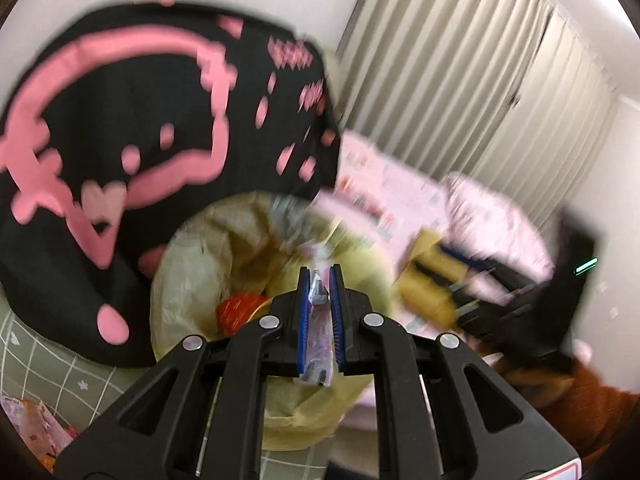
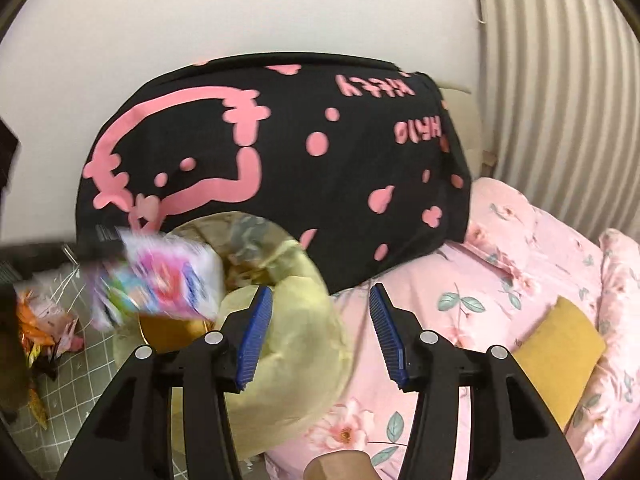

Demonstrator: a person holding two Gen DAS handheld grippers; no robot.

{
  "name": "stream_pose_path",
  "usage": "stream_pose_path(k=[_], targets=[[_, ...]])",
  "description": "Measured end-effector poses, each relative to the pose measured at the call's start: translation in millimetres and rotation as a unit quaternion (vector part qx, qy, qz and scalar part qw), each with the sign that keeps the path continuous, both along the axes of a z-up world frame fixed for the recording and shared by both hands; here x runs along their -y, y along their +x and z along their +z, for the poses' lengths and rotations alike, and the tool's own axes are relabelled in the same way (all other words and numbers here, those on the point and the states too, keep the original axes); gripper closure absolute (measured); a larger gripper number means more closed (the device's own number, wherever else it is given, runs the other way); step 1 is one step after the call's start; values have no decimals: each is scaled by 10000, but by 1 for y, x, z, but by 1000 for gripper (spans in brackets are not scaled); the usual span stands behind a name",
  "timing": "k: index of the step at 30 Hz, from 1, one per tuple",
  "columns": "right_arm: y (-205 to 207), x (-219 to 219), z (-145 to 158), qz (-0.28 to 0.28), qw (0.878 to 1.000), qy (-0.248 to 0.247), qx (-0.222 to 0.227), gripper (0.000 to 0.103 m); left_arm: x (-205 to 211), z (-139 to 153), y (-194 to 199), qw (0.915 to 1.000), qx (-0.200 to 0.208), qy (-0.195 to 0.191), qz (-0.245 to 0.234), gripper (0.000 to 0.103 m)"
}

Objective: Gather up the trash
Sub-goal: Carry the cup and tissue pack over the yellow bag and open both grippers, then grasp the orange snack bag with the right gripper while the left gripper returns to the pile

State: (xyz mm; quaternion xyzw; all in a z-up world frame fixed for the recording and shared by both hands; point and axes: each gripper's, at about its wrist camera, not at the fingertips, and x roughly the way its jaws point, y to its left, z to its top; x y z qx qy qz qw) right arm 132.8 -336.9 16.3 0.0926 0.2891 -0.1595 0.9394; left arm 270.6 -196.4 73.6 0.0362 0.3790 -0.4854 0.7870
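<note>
My left gripper (image 1: 320, 276) is shut on a thin pale purple wrapper (image 1: 318, 344) that stands edge-on between its blue pads. It hangs over the open mouth of a yellow trash bag (image 1: 192, 264), where a red item (image 1: 236, 312) lies inside. In the right wrist view my right gripper (image 2: 320, 332) stands open with nothing between its pads, just above the bag's (image 2: 304, 344) near rim. A blurred colourful packet (image 2: 160, 280) hovers at the bag's left side, with a dark blurred shape at its left end.
A black cushion with pink print (image 2: 320, 152) leans behind the bag. Pink floral bedding (image 2: 500, 272) with a brown envelope (image 2: 560, 344) fills the right. More wrappers (image 2: 40, 320) lie on the green gridded mat (image 1: 60, 368) at the left. A pleated curtain (image 1: 460, 60) hangs behind.
</note>
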Motion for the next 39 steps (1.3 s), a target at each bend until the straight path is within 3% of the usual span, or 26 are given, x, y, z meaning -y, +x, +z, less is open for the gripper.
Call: stream_pose_path(k=[3, 10, 11, 13, 14, 15, 23, 25, 30, 36, 39], targets=[[-5, 9, -5, -118, 9999, 40, -31, 55, 17, -35, 10, 9984, -128, 540, 145, 94], [-8, 22, -20, -254, 9994, 185, -154, 55, 32, -66, 20, 9946, -116, 993, 292, 94], [-7, 24, -21, -269, 9993, 207, -167, 55, 33, -66, 20, 9943, -80, 1013, 317, 93], [-6, 26, -23, -285, 9992, 229, -175, 55, 31, -63, 17, 9950, -53, 933, 349, 78], [-5, 27, -23, -282, 9992, 232, -170, 55, 30, -62, 18, 9957, -52, 863, 339, 63], [-5, 27, -23, -276, 9992, 227, -168, 55, 29, -60, 19, 9963, -50, 785, 340, 59], [8, 15, -11, -84, 9998, 173, -26, 55, -14, -25, 8, 9930, 395, 557, 959, 55], [13, 6, -7, 44, 9999, 156, 21, 55, -31, -18, 5, 9881, 609, 559, 1294, 54], [36, -32, 0, 592, 9981, 87, 110, 55, -89, -13, -1, 9649, 1133, 725, 2257, 54], [66, -92, -2, 1297, 9915, 16, 93, 55, -165, -21, -6, 9374, 1139, 828, 3185, 54], [81, -125, -6, 1740, 9847, 81, 114, 50, -202, -29, -11, 9204, 1122, 989, 3612, 54]])
